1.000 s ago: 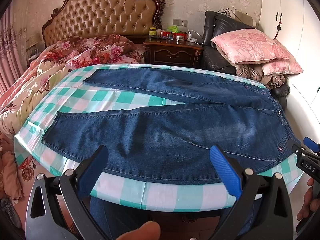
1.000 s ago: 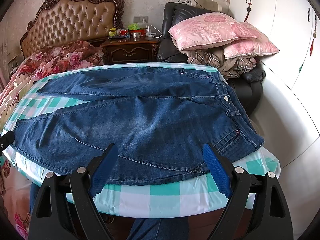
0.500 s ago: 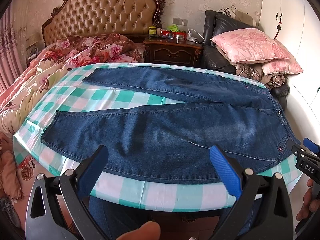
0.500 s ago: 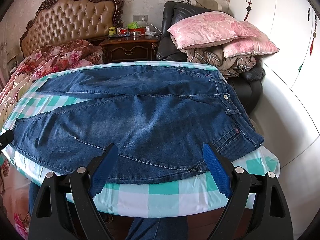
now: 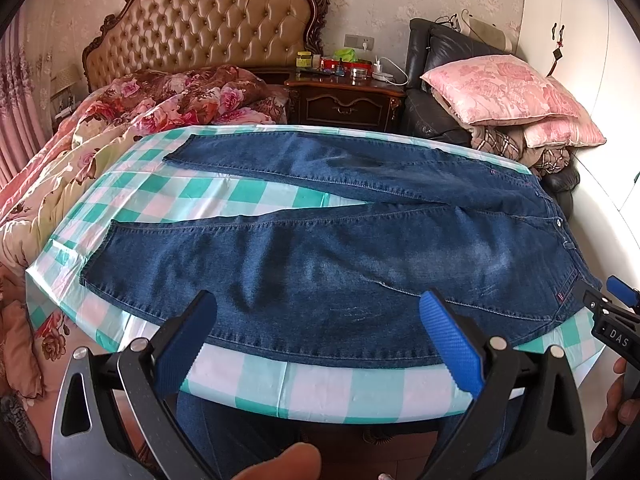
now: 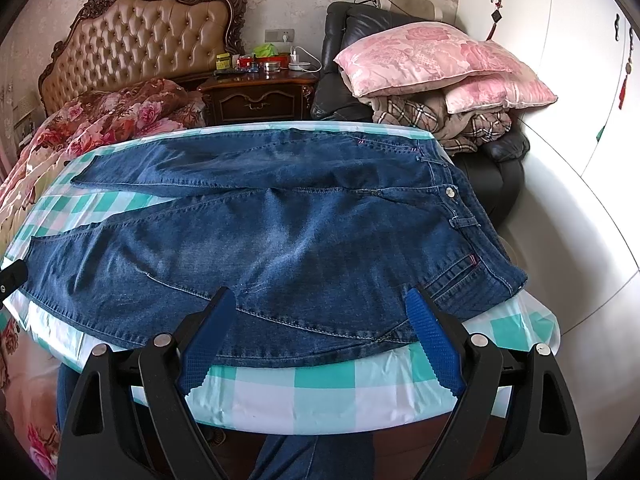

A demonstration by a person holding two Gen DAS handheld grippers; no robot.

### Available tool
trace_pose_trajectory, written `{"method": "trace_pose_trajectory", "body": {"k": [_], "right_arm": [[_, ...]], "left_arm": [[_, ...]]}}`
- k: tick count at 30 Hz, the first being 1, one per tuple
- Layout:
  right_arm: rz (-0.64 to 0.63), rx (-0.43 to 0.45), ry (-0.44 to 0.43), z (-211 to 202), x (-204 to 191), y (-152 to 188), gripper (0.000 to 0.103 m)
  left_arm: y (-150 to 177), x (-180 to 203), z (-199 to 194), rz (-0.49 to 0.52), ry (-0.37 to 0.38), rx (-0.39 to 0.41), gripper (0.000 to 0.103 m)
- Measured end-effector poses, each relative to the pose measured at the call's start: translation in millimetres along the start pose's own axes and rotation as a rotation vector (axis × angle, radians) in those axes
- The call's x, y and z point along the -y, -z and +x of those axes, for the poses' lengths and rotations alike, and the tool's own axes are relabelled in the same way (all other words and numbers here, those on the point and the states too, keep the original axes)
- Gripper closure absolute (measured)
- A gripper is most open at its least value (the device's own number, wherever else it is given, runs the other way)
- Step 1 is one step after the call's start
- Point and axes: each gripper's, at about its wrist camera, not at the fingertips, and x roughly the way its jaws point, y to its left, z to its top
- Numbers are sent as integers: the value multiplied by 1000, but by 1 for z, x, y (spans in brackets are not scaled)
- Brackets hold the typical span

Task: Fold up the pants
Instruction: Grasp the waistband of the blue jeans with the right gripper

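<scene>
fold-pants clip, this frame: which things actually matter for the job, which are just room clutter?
Job:
- jeans, spread flat with legs apart
- checked tablecloth under them
- left gripper, open above the near hem edge
- right gripper, open, nothing between the pads

Lying about:
- pink pillows on the black chair
- nightstand with jars
- floral bedding

Dark blue denim jeans (image 5: pixel 320 264) with paler faded patches, light stitching and a small pink tag lie on a tablecloth (image 5: pixel 224 196) checked in teal, white and pale pink. Both the left gripper (image 5: pixel 320 344) and the right gripper (image 6: pixel 320 340) are black with ribbed blue pads (image 5: pixel 450 344). The tufted headboard (image 5: pixel 208 28) is tan in a dark carved frame; the quilt (image 5: pixel 160 100) shows red and pink roses. Two pink floral pillows (image 6: pixel 424 58) top a brown plaid blanket (image 6: pixel 436 120)
</scene>
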Motion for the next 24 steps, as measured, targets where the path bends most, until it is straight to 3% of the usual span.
{"method": "trace_pose_trajectory", "body": {"k": [10,13,19,24], "right_arm": [[5,-16,5,11,7,0,17],[50,-36,-57,24,23,-15,16],[129,-24,-26,86,106,-98,15],[227,-159,-28,212,199,-191,16]], "left_arm": [[3,1,13,-8,19,-29,1],[2,-1,22,-8,27,-48,1],[-4,-8,38,-12,33,-71,2],[-5,-14,60,-35,49,-123,2]]}}
